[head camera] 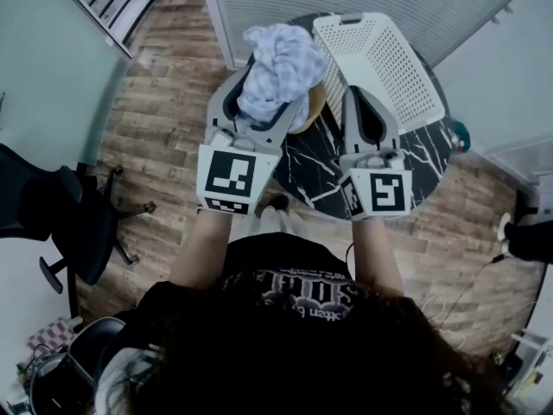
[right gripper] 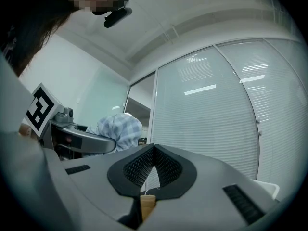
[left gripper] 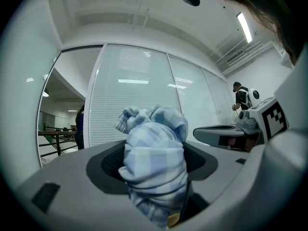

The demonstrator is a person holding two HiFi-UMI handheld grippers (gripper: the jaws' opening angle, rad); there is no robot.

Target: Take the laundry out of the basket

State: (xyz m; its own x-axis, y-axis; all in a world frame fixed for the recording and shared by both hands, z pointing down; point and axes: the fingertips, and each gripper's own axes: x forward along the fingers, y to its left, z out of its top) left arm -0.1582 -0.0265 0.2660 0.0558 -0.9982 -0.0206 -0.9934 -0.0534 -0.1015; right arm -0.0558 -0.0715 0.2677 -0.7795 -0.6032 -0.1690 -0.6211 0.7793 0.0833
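The left tool (head camera: 272,85) is clamped on the crumpled blue-checked cloth (head camera: 281,48), holding it over the round black marble bench's (head camera: 321,178) left edge, clear of the white perforated plastic basket (head camera: 384,63), likely to set down, while the right tool (right gripper: 153,150), jaws together, carries nothing.

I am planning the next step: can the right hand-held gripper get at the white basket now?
Probably yes: the right hand-held gripper is empty, jaws shut, and the white basket stands just ahead, with nothing between them.

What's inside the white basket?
Only its holey white bottom shows in the basket; nothing else seen. The right claw covers its near corner, so that bit is hidden.
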